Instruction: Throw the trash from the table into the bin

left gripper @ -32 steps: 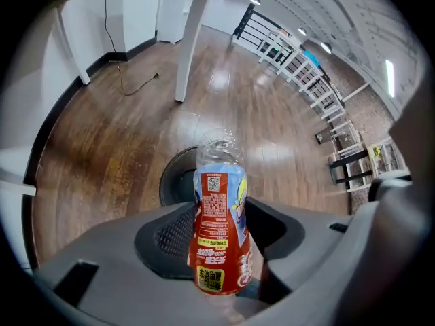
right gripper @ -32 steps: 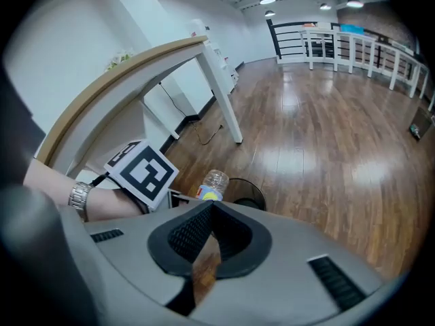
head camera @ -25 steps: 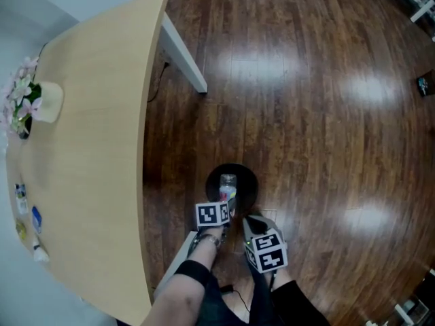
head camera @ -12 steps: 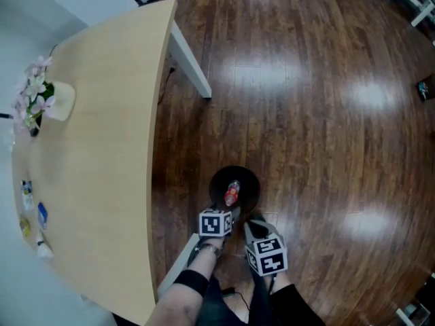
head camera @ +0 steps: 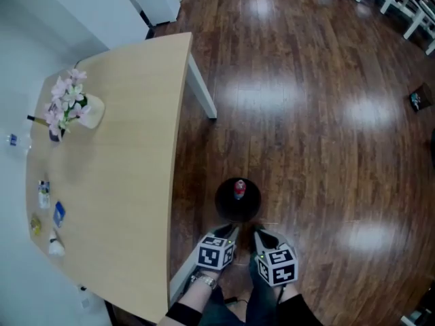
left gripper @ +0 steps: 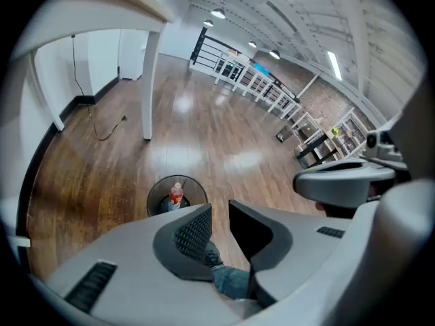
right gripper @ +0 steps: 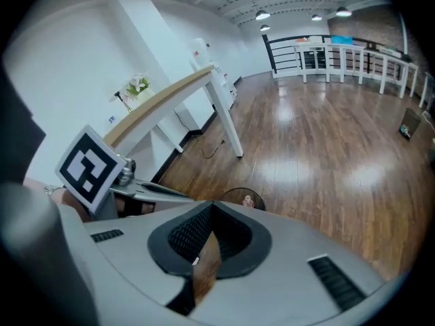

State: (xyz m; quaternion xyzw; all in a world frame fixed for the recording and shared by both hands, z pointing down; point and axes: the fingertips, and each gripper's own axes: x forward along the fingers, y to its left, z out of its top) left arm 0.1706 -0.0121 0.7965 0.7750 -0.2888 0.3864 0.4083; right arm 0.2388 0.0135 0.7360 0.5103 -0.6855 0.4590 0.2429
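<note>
**Left gripper view.** The left claw (left gripper: 219, 212) stands at a narrow gap, and its jaws have just been closing. Nothing lies between them; only the floor and a trouser leg show through the gap. Below and ahead, the bin (left gripper: 153, 197) sits on the wooden floor, round and dark. A red-labelled bottle (left gripper: 176, 194) stands upright inside it.

**Right gripper view.** The right claw (right gripper: 212, 209) has its jaws together at the tips and carries nothing. The bin shows just past the tips. The counter (right gripper: 163, 97) lies off to the left.

**Head view.** Both claws hang side by side just short of the bin, clear of its rim. Several small items (head camera: 43, 194) lie along the counter's far left edge, well apart from the bin, with a flower vase (head camera: 71, 109) further along. The items are too small to identify.

**Assessment.** The bottle appears disposed of, so the step in hand is judged to be the return to the counter for what remains.
- Spread the chosen claw wide before it reaches an item, not at contact.
- Take one piece at a time, from above.
- Keep clear of the vase, which is likely to tip easily.
- Confirm that each item is trash before gripping it.
- The bin's mouth is small, so release only once the claw is squarely over it.
</note>
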